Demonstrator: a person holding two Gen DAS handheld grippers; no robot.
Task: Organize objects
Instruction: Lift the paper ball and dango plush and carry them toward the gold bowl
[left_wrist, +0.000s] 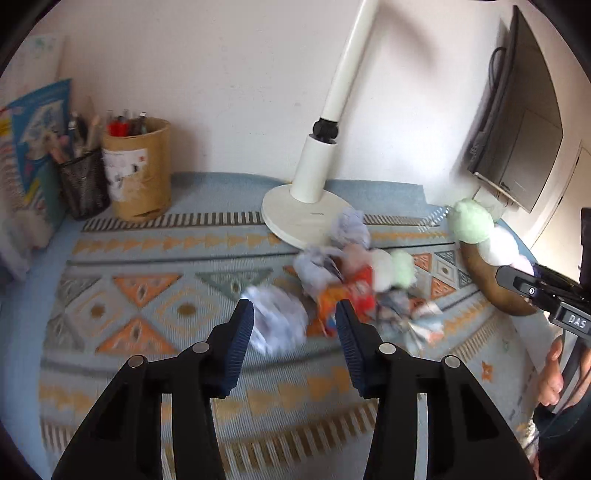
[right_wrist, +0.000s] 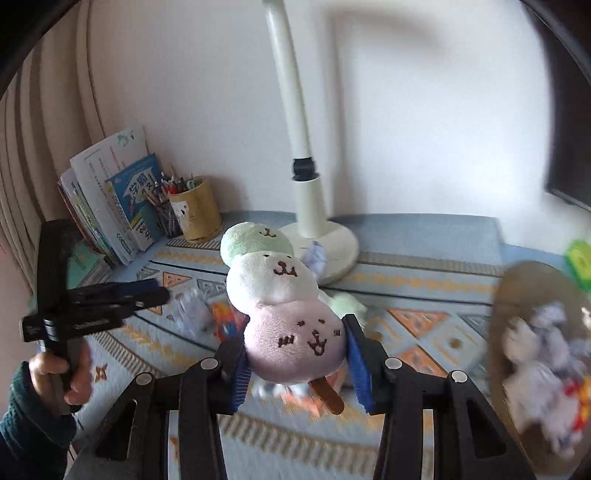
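On the patterned woven mat (left_wrist: 155, 302), with its orange and grey triangles and diamonds, there's a loose heap of crumpled paper balls (left_wrist: 280, 321), at least three, blurry, mixed with an orange-red wrapper (left_wrist: 354, 291) and something pale green and fluffy. The left gripper (left_wrist: 295, 314) hangs just above that heap with its ribbed blue pads spread wide and nothing between them; the nearest paper ball sits right past the left pad.

The right gripper (right_wrist: 295, 332) is clamped on a plush dango skewer (right_wrist: 273, 284): three soft round balls stacked in a row, green at the far end, white in the middle, pink at the near end, each with a little stitched face. The pads squeeze the pink ball from both sides, and a brown stick pokes out underneath.

One white desk lamp (right_wrist: 314, 221) with a round flat base and a tube neck stands at the back. Two pen holders in the left corner: a black mesh cup (left_wrist: 83, 184) and a tan cardboard-looking cylinder (left_wrist: 138, 170), both packed with pens, beside a few leaning booklets (right_wrist: 110, 199). One brown round basket (right_wrist: 535, 354) on the right has more crumpled paper in it.
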